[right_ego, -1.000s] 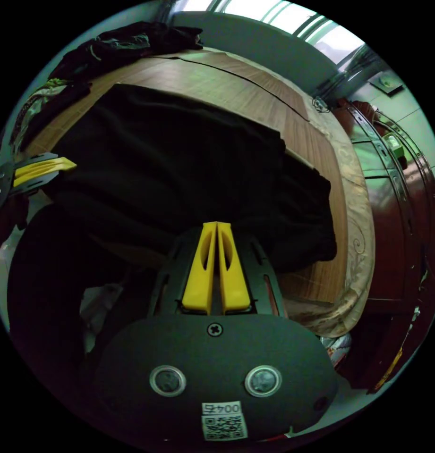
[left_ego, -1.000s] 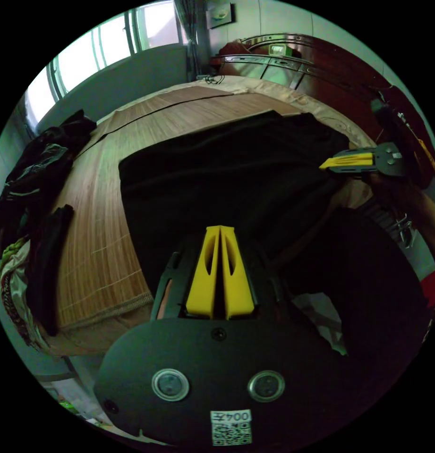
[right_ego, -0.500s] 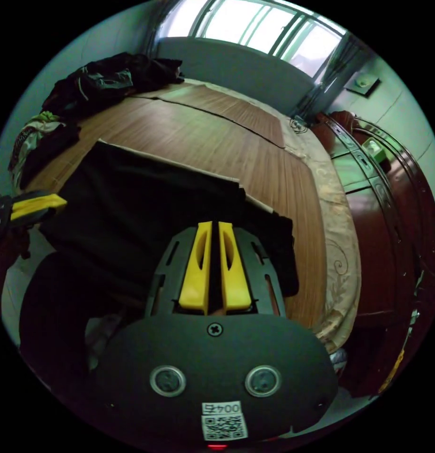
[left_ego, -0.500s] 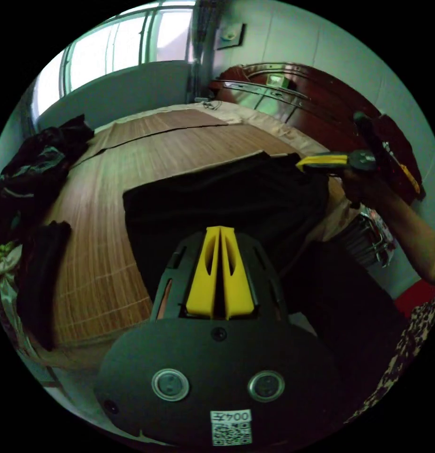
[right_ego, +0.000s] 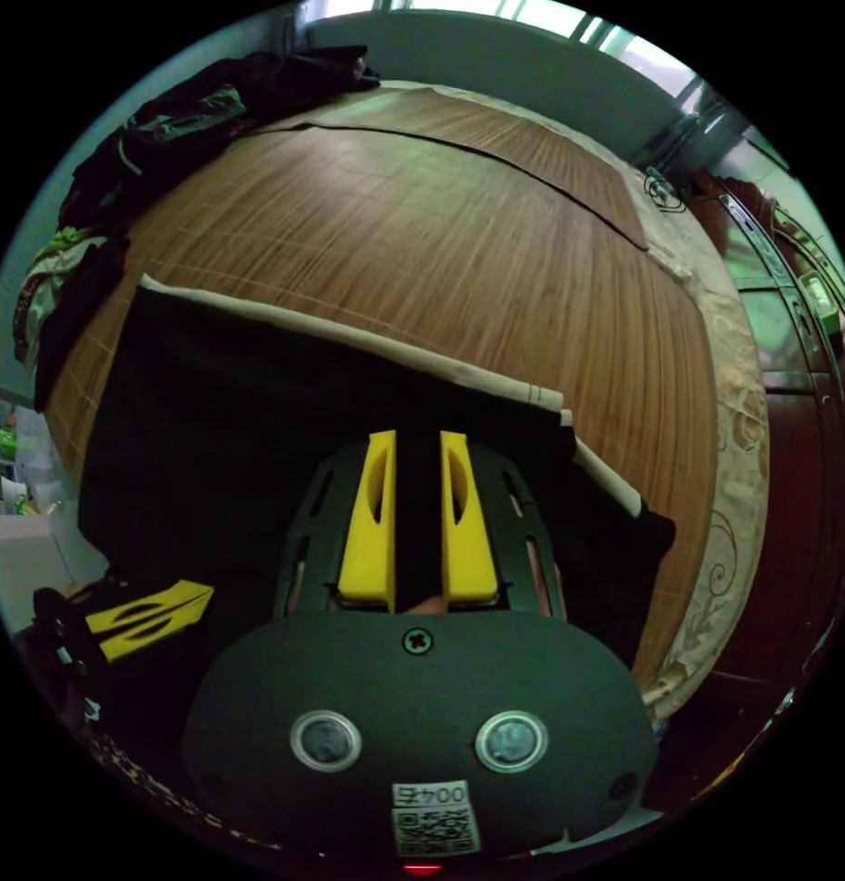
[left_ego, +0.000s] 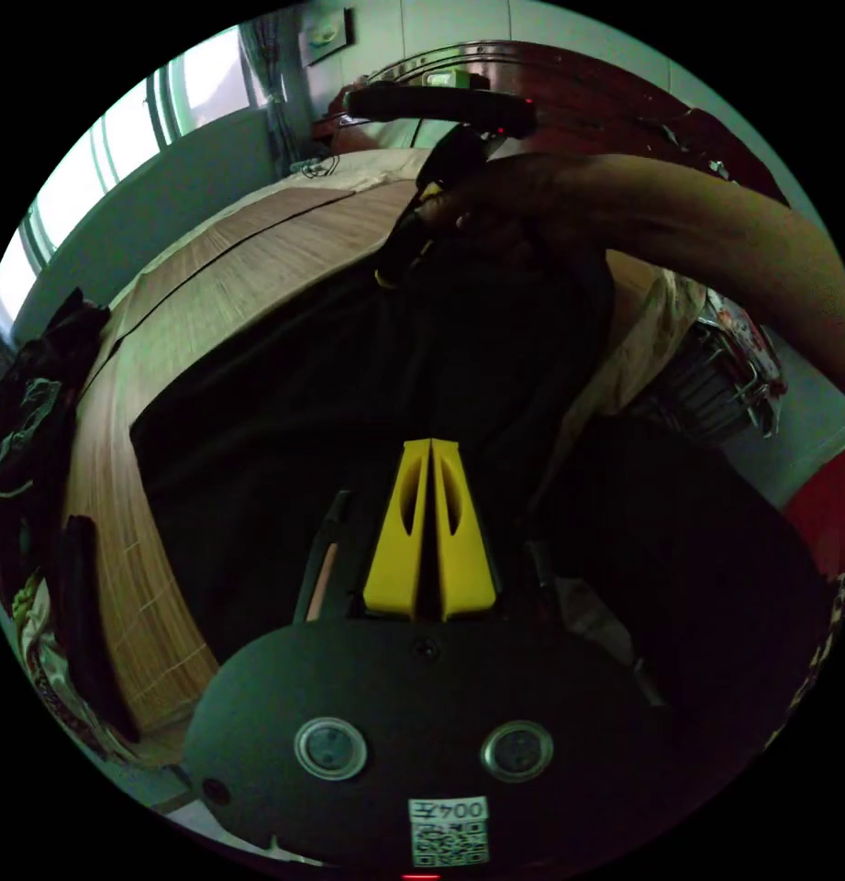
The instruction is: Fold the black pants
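Pants [left_ego: 284, 404] lie dark across the bed's mat [left_ego: 165, 303] in your left gripper view, their cloth running from the mat's middle down to your left claw [left_ego: 429, 445]. That claw's yellow jaws are pressed together with cloth dark around the tips; whether they pinch it you cannot tell. Your right arm [left_ego: 679, 220] reaches across the top of this view, and its hand [left_ego: 495, 197] holds the right claw, dark and blurred, above the pants near their far edge. A heap of clothes [left_ego: 27, 413] sits at the mat's left edge

In your right gripper view the pants [right_ego: 257, 431] spread over the near part of the mat [right_ego: 422, 229], a pale band [right_ego: 349, 335] running along their far edge. Your right claw [right_ego: 417, 440] hangs over them with its jaws a little apart and black cloth showing in the gap between; whether the jaws press on it is not clear. Your left claw [right_ego: 197, 596] shows at lower left, jaws together, at the near edge of the pants. The heap of clothes [right_ego: 183, 110] lies at the mat's far left corner
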`<state>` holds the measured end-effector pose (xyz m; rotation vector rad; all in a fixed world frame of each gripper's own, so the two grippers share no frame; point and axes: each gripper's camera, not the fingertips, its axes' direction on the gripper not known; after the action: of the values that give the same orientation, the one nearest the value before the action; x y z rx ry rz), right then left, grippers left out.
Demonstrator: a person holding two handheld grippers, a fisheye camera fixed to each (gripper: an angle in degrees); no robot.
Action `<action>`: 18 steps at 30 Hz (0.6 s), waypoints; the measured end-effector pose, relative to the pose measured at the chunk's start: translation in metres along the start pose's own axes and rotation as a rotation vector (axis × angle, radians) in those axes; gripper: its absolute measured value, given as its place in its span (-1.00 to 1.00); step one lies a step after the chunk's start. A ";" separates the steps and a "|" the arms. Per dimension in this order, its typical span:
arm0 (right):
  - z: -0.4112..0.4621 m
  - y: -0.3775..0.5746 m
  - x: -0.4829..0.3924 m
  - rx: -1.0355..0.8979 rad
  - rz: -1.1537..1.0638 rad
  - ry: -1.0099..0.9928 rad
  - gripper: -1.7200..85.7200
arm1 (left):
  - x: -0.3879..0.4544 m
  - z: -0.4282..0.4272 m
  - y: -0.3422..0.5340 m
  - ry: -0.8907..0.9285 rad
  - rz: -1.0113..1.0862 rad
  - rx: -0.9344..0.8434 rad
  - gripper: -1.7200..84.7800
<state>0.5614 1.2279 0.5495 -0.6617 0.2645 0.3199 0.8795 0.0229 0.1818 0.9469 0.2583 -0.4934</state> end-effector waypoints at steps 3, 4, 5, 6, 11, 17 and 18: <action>-0.018 0.018 0.004 0.107 0.032 0.007 -0.77 | -0.013 -0.012 0.000 0.036 -0.052 0.031 -0.94; -0.020 0.024 0.005 0.129 0.044 0.007 -0.77 | -0.017 -0.019 0.001 0.033 -0.062 0.057 -0.94; -0.023 0.038 0.008 0.156 0.073 0.001 -0.77 | -0.021 -0.025 0.003 0.028 -0.074 0.076 -0.94; -0.024 0.054 0.013 0.165 0.108 -0.016 -0.77 | -0.023 -0.028 0.004 0.025 -0.078 0.080 -0.94; -0.022 0.151 0.047 0.234 0.359 -0.197 -0.76 | -0.037 -0.045 0.023 0.012 -0.112 0.086 -0.94; 0.018 0.265 0.083 0.264 0.716 -0.482 -0.77 | -0.039 -0.047 0.019 0.021 -0.101 0.075 -0.94; 0.023 0.278 0.085 0.280 0.754 -0.539 -0.77 | -0.039 -0.047 0.016 0.013 -0.099 0.076 -0.94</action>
<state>0.5393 1.4666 0.3840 -0.1564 0.0257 1.1408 0.8548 0.0807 0.1833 1.0147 0.3007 -0.5916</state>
